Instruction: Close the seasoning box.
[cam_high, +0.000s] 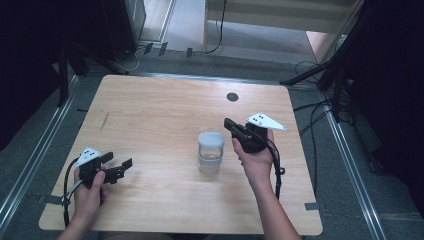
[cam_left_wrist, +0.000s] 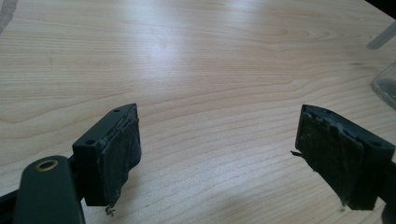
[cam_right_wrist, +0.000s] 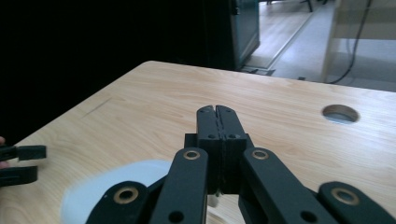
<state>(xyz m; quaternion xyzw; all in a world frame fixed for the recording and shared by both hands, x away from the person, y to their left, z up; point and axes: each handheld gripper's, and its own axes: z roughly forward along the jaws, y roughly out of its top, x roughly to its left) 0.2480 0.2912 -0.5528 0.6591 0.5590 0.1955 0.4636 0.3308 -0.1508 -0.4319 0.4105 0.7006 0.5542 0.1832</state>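
Pale wood counter (cam_high: 150, 115) carries a lidded jar (cam_high: 210, 152), upright near the middle. The right gripper (cam_high: 231, 124), fingers pressed together, is held just beside it; the left gripper (cam_high: 120, 166), fingers spread, lies well apart.

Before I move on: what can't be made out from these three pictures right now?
- Jar contents: too small and blurred in the high view.
- Jar in the left gripper view: cut off by the right edge.
- Jar in the right gripper view: only its pale lid, blurred, partly behind the right tool.
- Left tool cable end: runs off the high view's bottom edge.
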